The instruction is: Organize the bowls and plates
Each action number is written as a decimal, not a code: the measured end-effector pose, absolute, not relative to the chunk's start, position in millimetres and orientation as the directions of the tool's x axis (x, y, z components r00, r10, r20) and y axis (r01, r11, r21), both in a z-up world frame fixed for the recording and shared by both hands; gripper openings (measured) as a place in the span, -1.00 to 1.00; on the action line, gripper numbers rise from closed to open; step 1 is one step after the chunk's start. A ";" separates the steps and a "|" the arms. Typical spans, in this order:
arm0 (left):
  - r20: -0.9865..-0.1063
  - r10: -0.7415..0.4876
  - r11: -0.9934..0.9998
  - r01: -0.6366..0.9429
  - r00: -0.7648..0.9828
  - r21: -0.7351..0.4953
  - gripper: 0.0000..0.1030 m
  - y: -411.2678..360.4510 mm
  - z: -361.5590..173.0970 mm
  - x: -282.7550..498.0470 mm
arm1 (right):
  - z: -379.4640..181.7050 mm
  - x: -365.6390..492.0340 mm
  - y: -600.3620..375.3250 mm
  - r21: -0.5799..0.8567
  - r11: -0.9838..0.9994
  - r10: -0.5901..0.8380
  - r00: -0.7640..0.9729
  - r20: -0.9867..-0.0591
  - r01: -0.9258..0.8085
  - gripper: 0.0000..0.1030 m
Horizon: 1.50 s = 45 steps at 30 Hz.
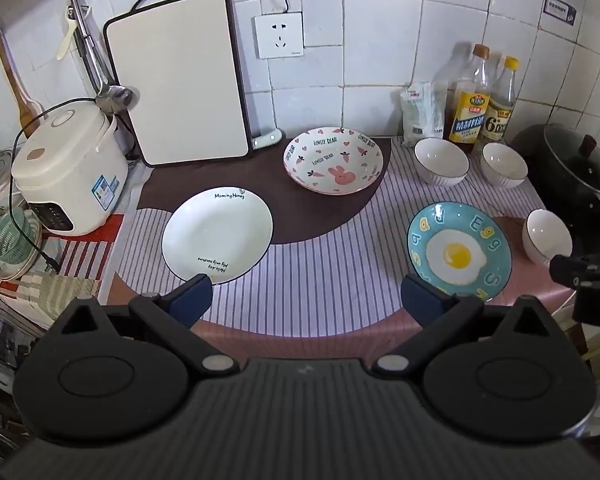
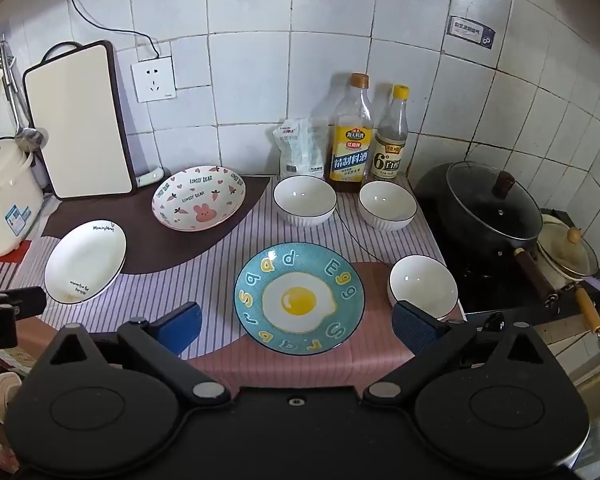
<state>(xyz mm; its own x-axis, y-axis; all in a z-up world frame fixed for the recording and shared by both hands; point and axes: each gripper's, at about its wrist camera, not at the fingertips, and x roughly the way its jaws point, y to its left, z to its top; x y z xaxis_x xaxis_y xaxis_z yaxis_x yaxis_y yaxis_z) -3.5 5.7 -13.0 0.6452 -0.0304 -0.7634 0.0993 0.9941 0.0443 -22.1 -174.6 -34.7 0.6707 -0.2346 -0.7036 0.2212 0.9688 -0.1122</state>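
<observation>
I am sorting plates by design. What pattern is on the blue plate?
A fried egg ringed by letters on the blue plate; clearest in the right wrist view.

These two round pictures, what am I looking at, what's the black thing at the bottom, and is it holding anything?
Each picture comes from a fisheye camera on a hand-held gripper, looking forward along its two fingers. A person carries one gripper in each hand; there is no robot arm.

The black shape at the bottom is the gripper itself, with blue pads at the fingertips. One view shows the left gripper, the other the right gripper. Both are open, above the counter, and hold nothing.

On the striped cloth lie three plates: a white plate, a bunny plate and a blue egg plate. Three white bowls stand apart: two bowls by the wall and one bowl beside the egg plate.

Behind are two bottles, a cutting board, a rice cooker and a lidded pan.
</observation>
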 end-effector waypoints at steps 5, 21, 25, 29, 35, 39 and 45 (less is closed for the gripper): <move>-0.765 -0.030 0.994 0.098 0.644 0.044 0.98 7.6 -11.9 -2.9 | -38.9 -22.9 -172.4 -0.122 0.969 -0.236 0.667 -0.706 0.214 0.99; -0.766 -0.034 0.997 0.076 0.642 0.019 0.99 16.0 -17.5 -5.3 | -35.9 -24.1 -172.1 -0.132 0.965 -0.253 0.675 -0.693 0.226 0.99; -0.754 -0.039 0.998 0.069 0.656 0.008 0.99 17.8 -18.6 -6.8 | -33.6 -24.1 -169.9 -0.133 0.966 -0.252 0.688 -0.681 0.223 0.99; -0.753 -0.036 0.998 0.067 0.657 0.011 0.99 20.6 -21.4 -7.0 | -33.4 -21.5 -167.1 -0.148 0.963 -0.265 0.691 -0.673 0.225 0.99; -0.755 -0.031 0.998 0.063 0.654 0.014 0.99 25.6 -23.7 -4.6 | -34.8 -16.3 -165.0 -0.148 0.961 -0.270 0.690 -0.672 0.232 0.99; -0.757 -0.030 0.998 0.058 0.653 0.010 1.00 29.8 -24.6 -2.3 | -35.9 -15.3 -164.1 -0.143 0.962 -0.268 0.693 -0.670 0.234 0.99; -0.758 -0.028 0.998 0.059 0.652 0.014 1.00 31.2 -26.3 -0.5 | -39.6 -11.8 -163.0 -0.141 0.961 -0.270 0.683 -0.678 0.240 0.99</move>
